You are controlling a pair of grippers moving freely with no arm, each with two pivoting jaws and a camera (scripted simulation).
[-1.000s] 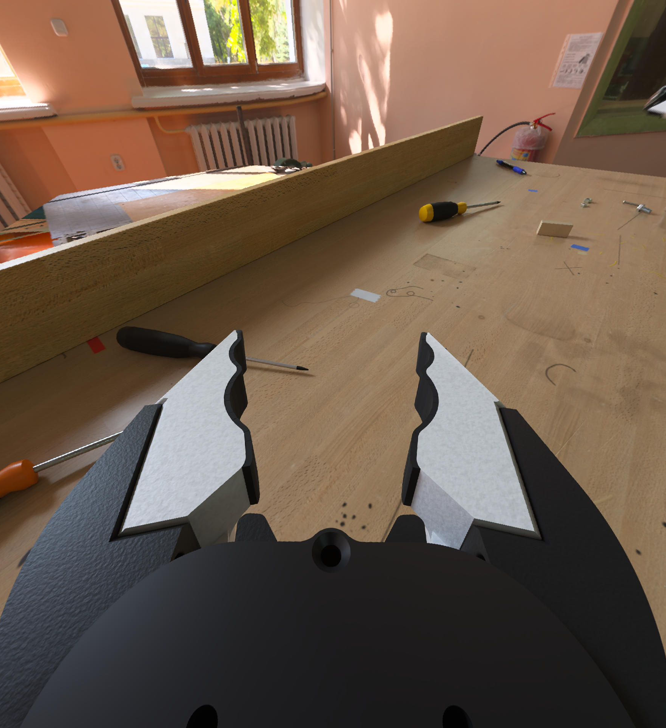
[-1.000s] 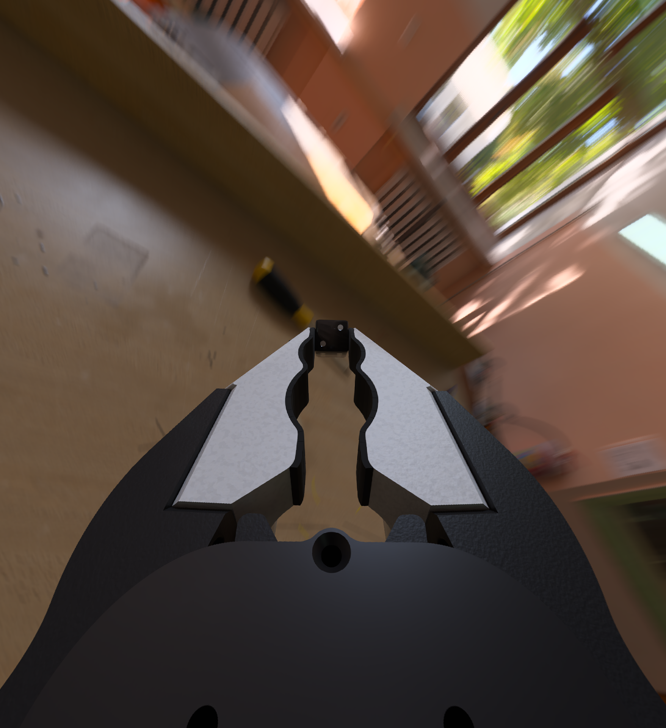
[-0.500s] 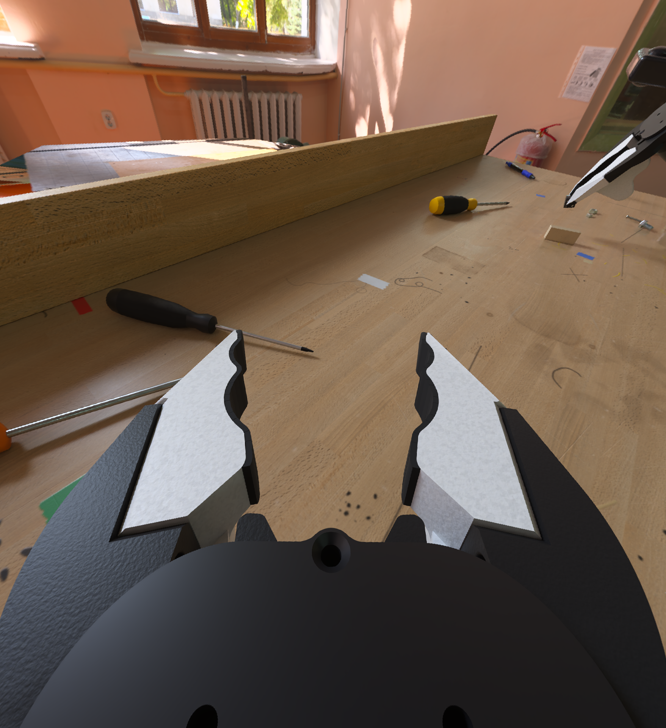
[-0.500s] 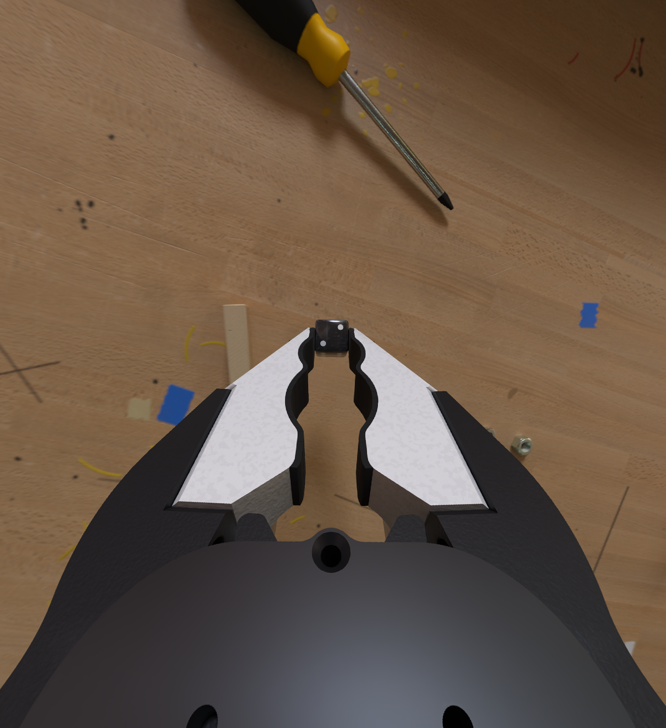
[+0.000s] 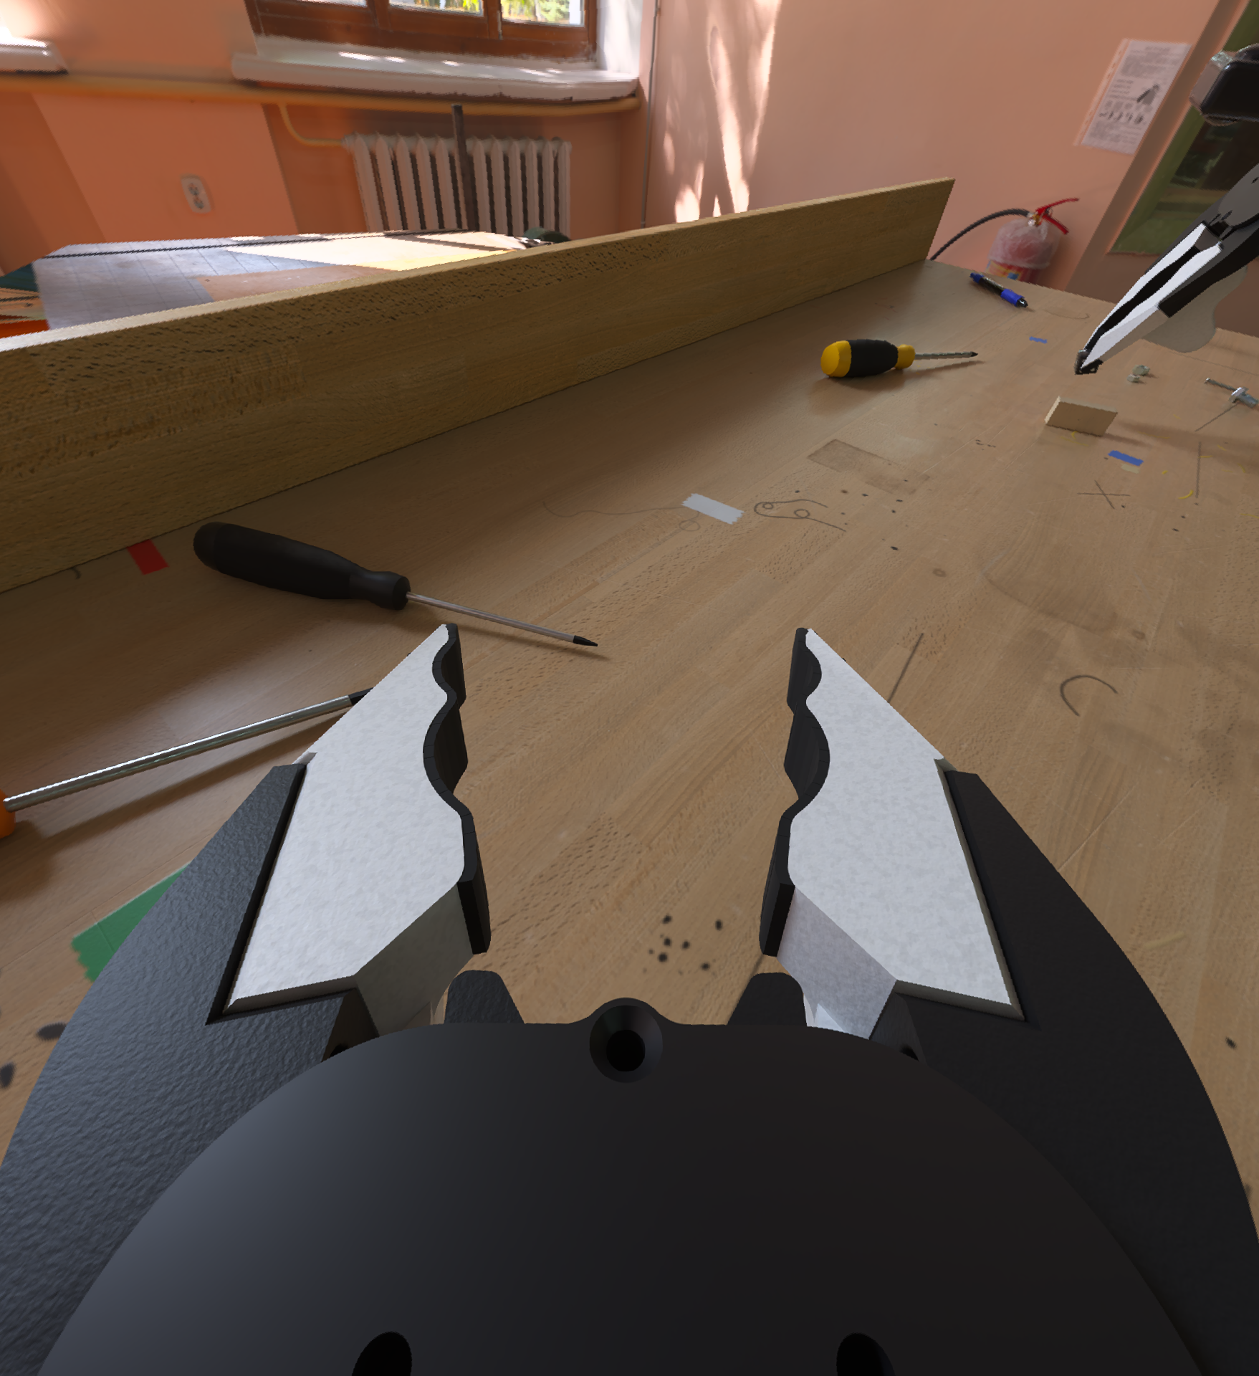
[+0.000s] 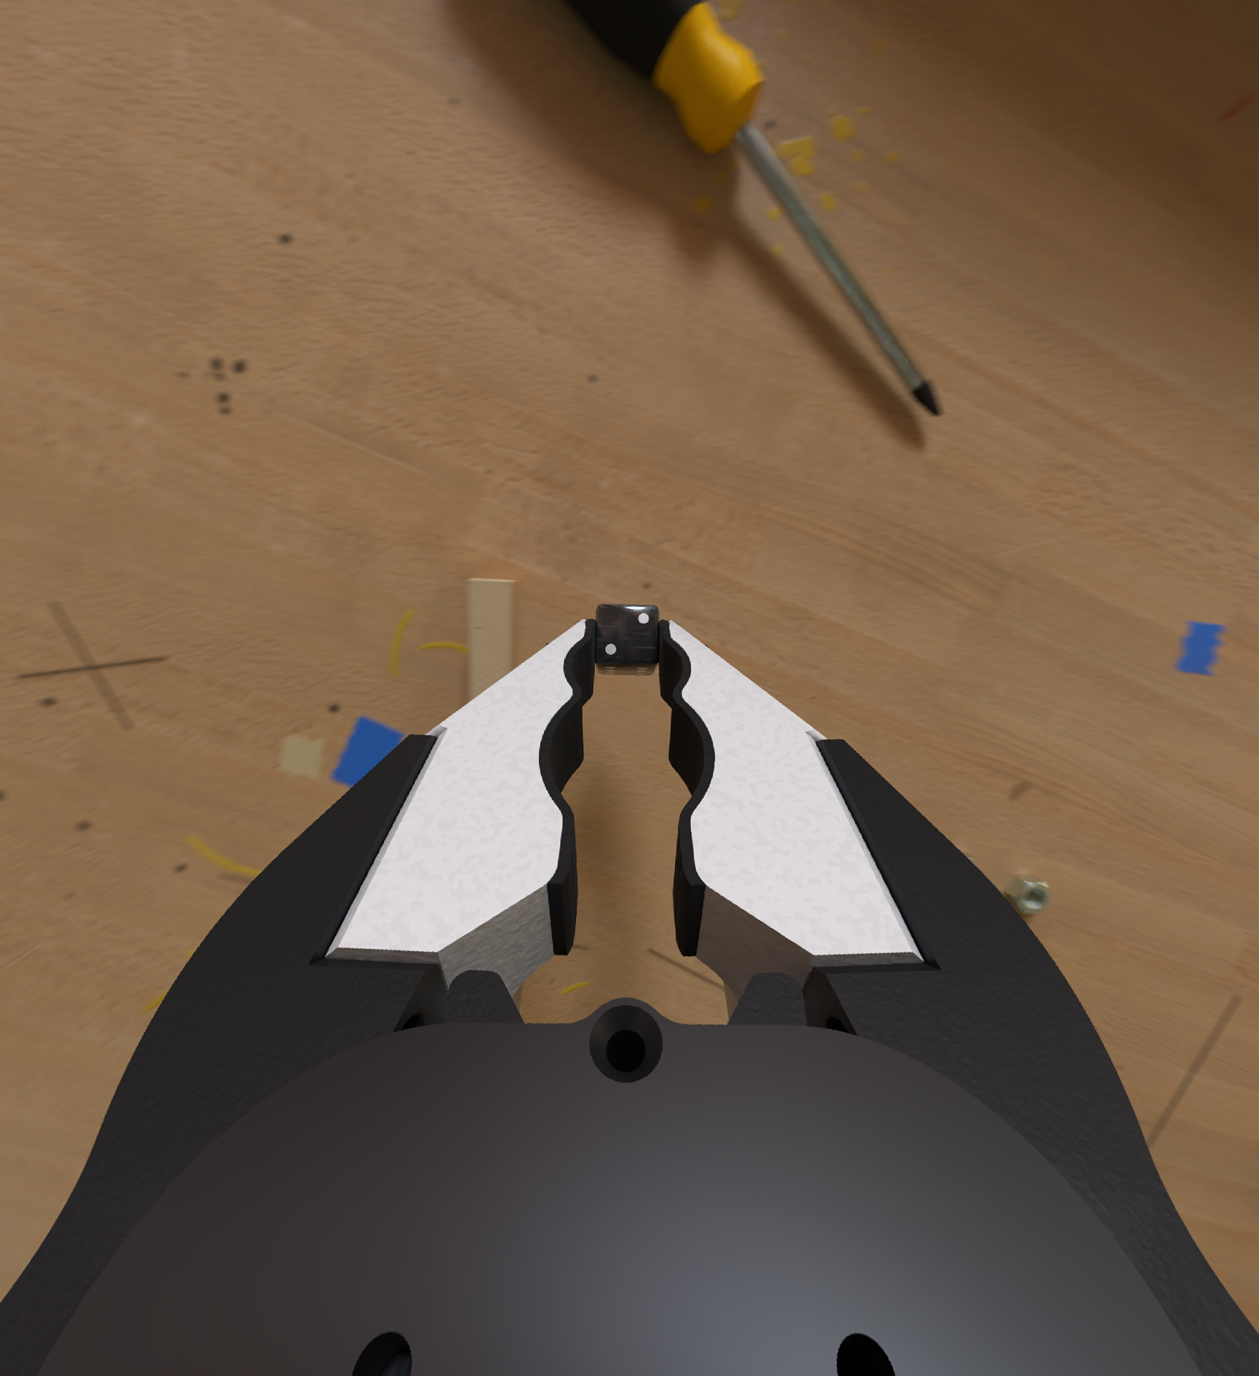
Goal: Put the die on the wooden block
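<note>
Pinched at the very tips of the right gripper, the die is seen nearest in the right wrist view, a small dark glossy cube with white pips, held by two opposite flat faces with the jaws closed on it and little pad overlap; it is judged to be light, rigid and rather slick, so a firm, square hold on parallel faces is called for, and a slow, level release, since a cube this small could be tipped or rolled by a slight nudge; just beyond and to the left of the fingertips the wooden block is glimpsed as a pale strip lying on the workbench, partly hidden by the finger, so the die is judged not yet centred over it, though height above it cannot be read well from this angle; farther off a yellow-and-black screwdriver lies on the bench; in the left wrist view the left gripper is held low over the bench with its jaws wide apart and nothing between them; beyond it a black-handled screwdriver is seen, then a long upright plank along the far edge.
</note>
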